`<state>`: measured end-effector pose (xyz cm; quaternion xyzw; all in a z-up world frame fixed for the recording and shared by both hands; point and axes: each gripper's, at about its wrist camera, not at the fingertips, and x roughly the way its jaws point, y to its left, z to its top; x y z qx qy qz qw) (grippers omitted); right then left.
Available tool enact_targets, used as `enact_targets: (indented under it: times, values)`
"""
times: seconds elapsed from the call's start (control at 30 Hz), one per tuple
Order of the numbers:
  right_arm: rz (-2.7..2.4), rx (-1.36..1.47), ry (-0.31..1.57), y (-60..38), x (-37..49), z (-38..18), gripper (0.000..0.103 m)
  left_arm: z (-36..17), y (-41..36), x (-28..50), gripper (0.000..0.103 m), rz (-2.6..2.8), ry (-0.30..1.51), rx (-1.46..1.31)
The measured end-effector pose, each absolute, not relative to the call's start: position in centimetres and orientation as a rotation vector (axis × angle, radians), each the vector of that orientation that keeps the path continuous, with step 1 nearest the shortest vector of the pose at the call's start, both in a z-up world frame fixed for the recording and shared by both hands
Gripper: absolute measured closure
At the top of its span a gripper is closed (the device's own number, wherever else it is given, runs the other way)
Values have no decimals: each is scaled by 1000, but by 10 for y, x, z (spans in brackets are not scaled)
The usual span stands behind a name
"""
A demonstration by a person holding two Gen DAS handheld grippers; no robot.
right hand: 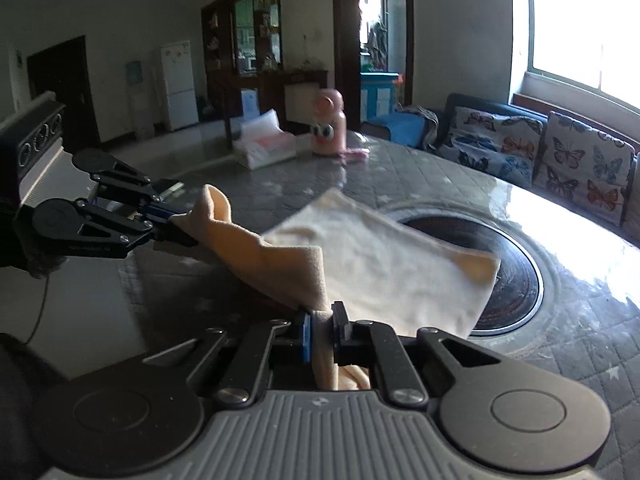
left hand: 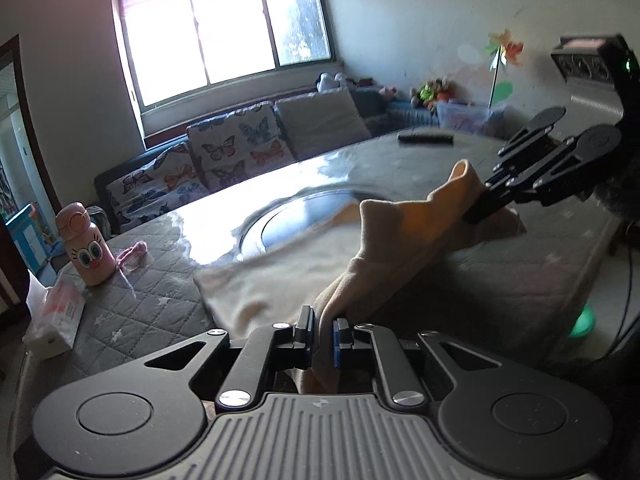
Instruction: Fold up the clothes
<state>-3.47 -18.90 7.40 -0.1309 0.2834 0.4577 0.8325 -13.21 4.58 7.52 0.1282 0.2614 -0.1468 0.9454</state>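
Over the quilted table (left hand: 132,292), the cream cloth (left hand: 280,280) is lifted along its near edge, which runs left to right between the left gripper (left hand: 322,330) and the right gripper (right hand: 322,320), both clamped on pinched corners. The far part still lies flat, partly covering the dark round inset (right hand: 516,276). Only the left view shows the remote (left hand: 425,137); motion blur softens the cloth's edges.

Pink cartoon-face bottle (left hand: 85,250) upright at left of frame on the grey quilted table cover (left hand: 140,300), tissue pack (left hand: 54,316) just beside it, lower left. Dark round inset (left hand: 296,222) mid-table, remote (left hand: 425,137) at far edge. Butterfly-print cushions (left hand: 236,146) on the sofa under the window (left hand: 224,32); white fridge (right hand: 178,84) upper left in right view.
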Motion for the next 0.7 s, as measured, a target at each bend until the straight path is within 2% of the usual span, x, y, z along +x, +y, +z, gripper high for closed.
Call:
enact_targets:
  times: [0.23,0.53,0.7]
  values:
    - [967,-264,594,-193,-31,94,95,80,48,-113,93,-288,528,218]
    - [925,-257,640,-156,61,94,95,74,67,-18,93,-234,562,230]
    - [903,-263,704,-122,120,78,95,48,83,51,92,-190,650,194]
